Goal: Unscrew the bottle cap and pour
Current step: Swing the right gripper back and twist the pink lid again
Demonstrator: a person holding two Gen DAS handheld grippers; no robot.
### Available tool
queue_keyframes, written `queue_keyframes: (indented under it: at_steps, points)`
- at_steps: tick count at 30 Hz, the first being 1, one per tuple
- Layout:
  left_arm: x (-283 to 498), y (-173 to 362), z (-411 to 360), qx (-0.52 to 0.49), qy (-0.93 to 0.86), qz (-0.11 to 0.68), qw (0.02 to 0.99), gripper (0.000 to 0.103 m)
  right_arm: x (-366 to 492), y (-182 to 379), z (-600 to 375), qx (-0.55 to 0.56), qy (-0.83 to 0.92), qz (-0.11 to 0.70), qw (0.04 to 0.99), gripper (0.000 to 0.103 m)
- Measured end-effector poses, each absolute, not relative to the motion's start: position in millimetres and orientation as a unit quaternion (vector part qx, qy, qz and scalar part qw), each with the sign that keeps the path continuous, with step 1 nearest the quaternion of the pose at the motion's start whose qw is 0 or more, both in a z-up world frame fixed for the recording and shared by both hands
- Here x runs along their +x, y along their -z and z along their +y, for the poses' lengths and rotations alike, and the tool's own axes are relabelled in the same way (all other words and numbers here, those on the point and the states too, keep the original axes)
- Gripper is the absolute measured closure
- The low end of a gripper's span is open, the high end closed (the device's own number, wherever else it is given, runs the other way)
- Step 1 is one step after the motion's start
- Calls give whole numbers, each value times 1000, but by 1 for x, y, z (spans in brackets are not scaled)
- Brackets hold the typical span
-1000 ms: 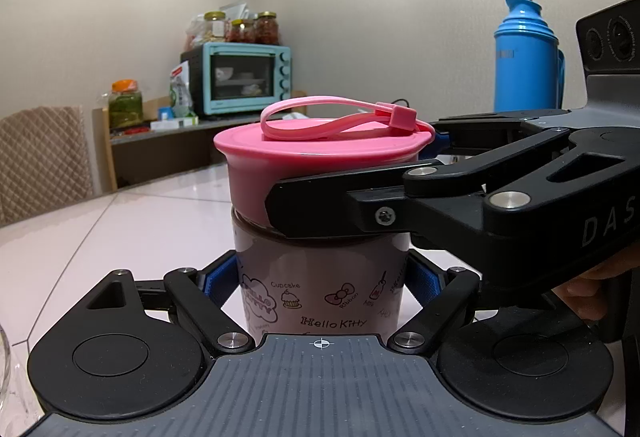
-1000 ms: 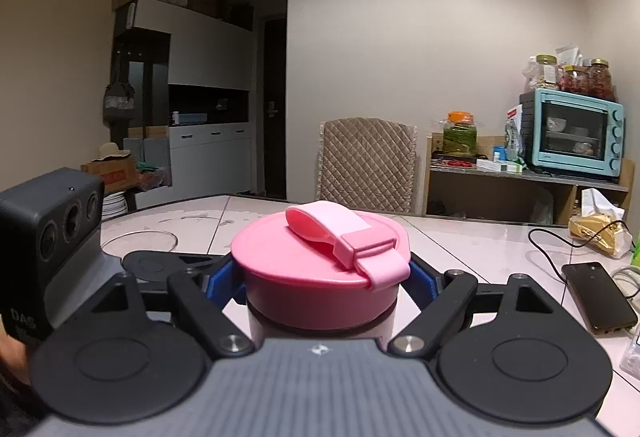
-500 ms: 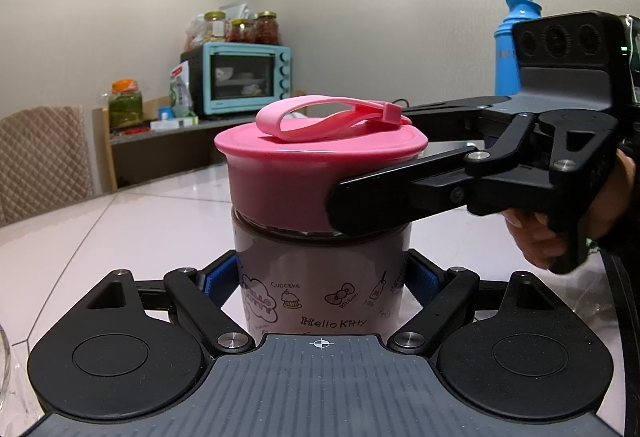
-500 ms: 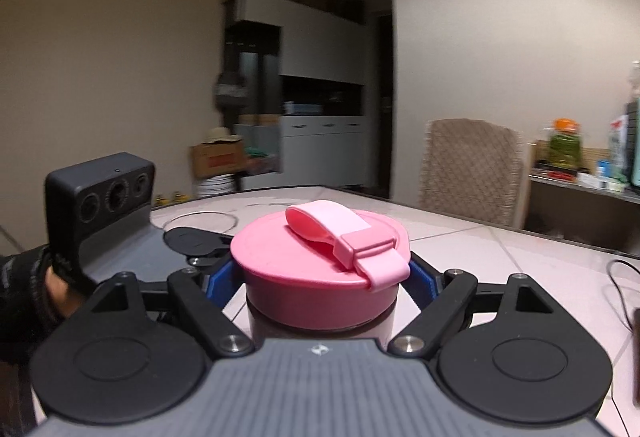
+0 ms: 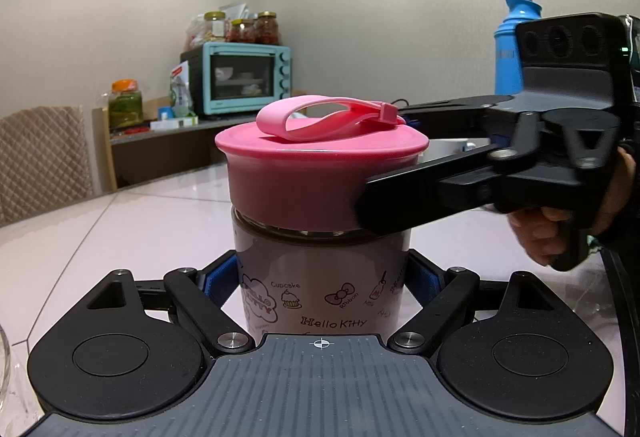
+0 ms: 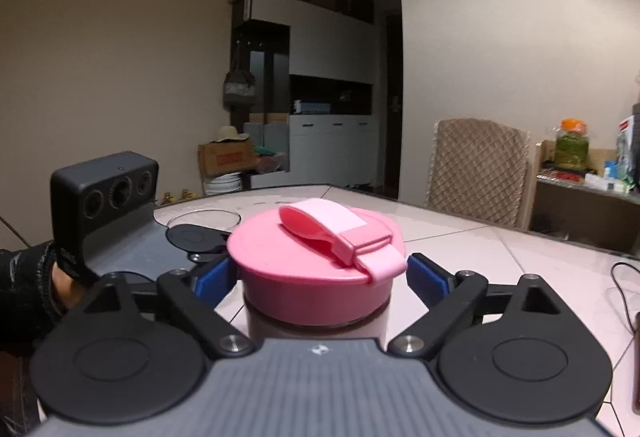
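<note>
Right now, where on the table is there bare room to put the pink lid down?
Free: the pale table left of the bottle, toward the chair. Also free: the patch between the lid and that chair in the right view. Crowded: the right claw side, and by the glass ring.

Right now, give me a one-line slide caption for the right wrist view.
Right gripper fingers opening, straddling the pink cap on the bottle, blue pads just clear.

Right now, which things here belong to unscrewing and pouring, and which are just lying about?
For the job:
pink cap
Hello Kitty bottle
left hand-held gripper clamping the bottle
right hand-held gripper, jaws opening around the cap

Lying about:
blue thermos
toaster oven
chair
</note>
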State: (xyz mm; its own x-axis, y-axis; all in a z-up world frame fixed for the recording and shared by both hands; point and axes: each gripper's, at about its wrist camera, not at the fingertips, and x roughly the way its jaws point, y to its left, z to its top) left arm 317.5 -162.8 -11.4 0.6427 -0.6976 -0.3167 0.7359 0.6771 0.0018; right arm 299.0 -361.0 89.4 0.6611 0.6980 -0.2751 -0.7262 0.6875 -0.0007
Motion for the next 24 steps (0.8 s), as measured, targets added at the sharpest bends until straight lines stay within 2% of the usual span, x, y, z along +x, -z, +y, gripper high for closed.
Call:
queue_keyframes:
  at_steps: [13,24]
  points:
    - [319,11,-163,65,396,147,904,14,263,-86,-345,3,-271,131,953,7]
    - [319,11,-163,65,396,146,904,14,269,-75,-320,-12,-216,133,967,7]
